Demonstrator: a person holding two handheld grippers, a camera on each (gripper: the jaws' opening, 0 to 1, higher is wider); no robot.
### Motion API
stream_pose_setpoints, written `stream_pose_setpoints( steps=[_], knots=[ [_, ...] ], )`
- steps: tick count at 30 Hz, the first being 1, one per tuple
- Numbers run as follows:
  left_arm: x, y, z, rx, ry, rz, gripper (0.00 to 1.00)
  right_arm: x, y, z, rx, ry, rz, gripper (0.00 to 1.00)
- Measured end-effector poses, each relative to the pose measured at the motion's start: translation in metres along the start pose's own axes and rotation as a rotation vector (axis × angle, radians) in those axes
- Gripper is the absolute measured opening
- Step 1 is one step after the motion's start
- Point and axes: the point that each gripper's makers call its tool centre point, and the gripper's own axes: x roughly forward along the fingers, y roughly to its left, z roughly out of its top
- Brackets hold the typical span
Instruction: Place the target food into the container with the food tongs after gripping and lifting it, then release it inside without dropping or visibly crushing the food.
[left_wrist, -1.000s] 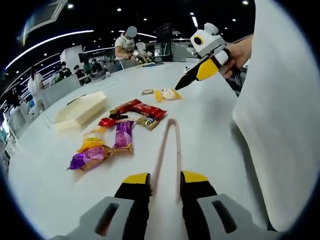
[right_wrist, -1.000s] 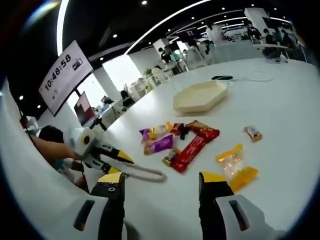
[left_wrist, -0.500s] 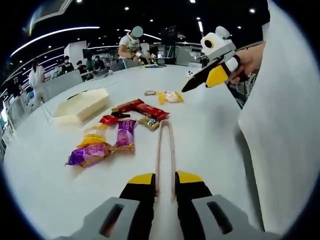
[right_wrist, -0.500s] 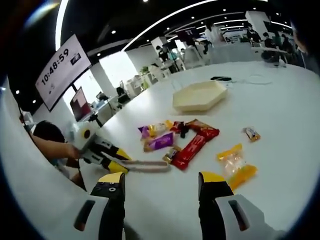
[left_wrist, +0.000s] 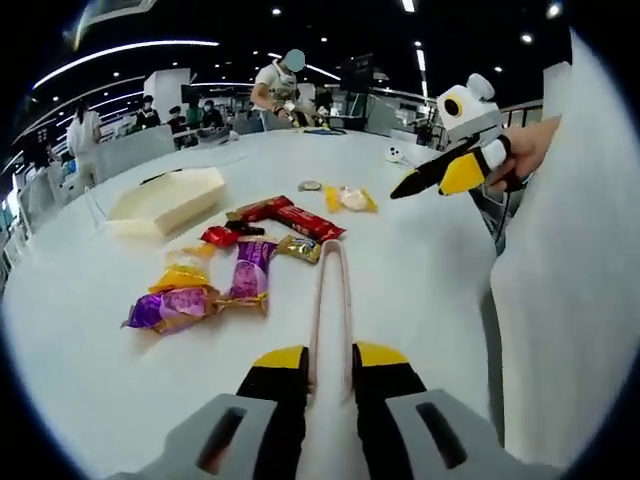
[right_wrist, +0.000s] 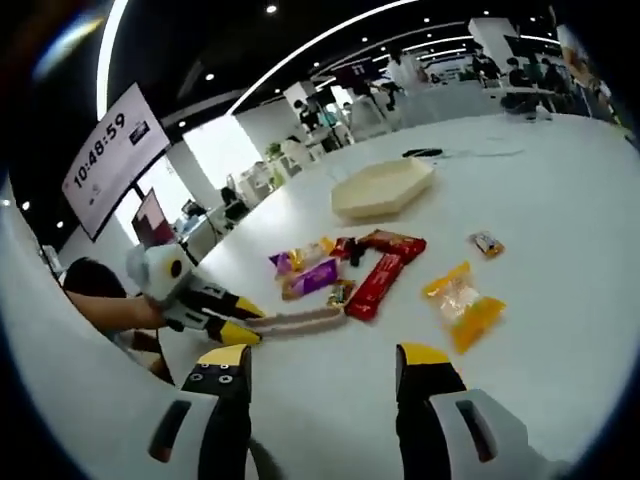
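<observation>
My left gripper (left_wrist: 328, 358) is shut on the handle end of pale beige food tongs (left_wrist: 332, 290), whose two arms are pressed close together. The tongs point at a cluster of wrapped snacks; their tip lies beside a small gold packet (left_wrist: 297, 247). The cluster holds purple packets (left_wrist: 180, 306), red bars (left_wrist: 292, 216) and a yellow packet (left_wrist: 350, 198). A cream hexagonal container (left_wrist: 165, 200) sits behind them on the left. In the right gripper view my left gripper (right_wrist: 215, 312) holds the tongs (right_wrist: 300, 320) near the red bars (right_wrist: 385, 265). My right gripper (right_wrist: 325, 365) is open, holding nothing.
All of this sits on a wide white round table (left_wrist: 420, 260). A hand holds my right gripper (left_wrist: 455, 170) in the air at the right of the left gripper view. A small candy (right_wrist: 487, 243) lies apart. People and desks stand far behind the table.
My left gripper's jaws closed on the tongs, pressing their arms together. The tongs' tip now lies nearer the gold packet. My right gripper stayed open.
</observation>
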Motion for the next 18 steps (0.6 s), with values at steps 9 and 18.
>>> stream_pose_setpoints(
  steps=[9, 18],
  knots=[
    [-0.004, -0.012, -0.007, -0.012, -0.016, 0.000, 0.13, 0.010, 0.003, 0.020, -0.052, -0.045, 0.001, 0.56],
    [0.004, -0.004, -0.002, -0.099, -0.082, 0.016, 0.13, 0.004, 0.008, 0.027, 0.033, -0.107, 0.035, 0.57]
  ],
)
